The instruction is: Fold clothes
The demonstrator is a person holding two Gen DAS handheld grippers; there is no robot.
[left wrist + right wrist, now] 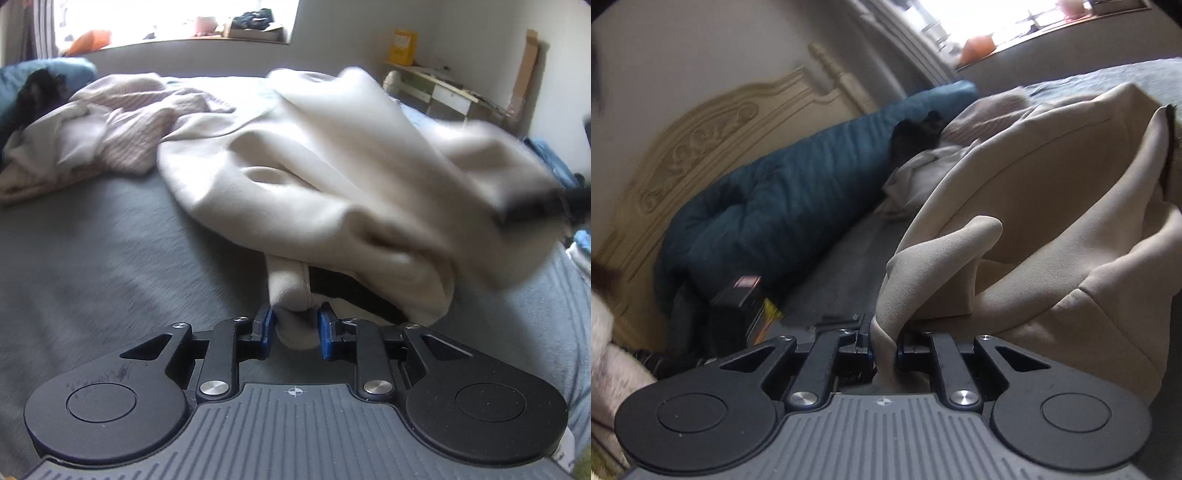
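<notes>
We have the left gripper (294, 326) closed on a rolled fold of the cream sweatshirt (332, 155), the cloth bulging between its blue pads (266, 326), and our right gripper (884, 345) pinches another bunched edge of the same sweatshirt (1052, 206) tightly between its fingers. The garment is lifted partly off the grey bedspread (110, 258), heaped and creased rather than flat, with its far side blurred in the left wrist view. Just beyond it lies a crumpled pink ribbed garment (122, 125) (touching the sweatshirt's far edge, as far as we can tell). In the right wrist view a rolled teal duvet (783, 206) runs along the carved cream headboard (701, 140), with a small black bundle (918, 134) lying between the duvet and the pink clothes.
</notes>
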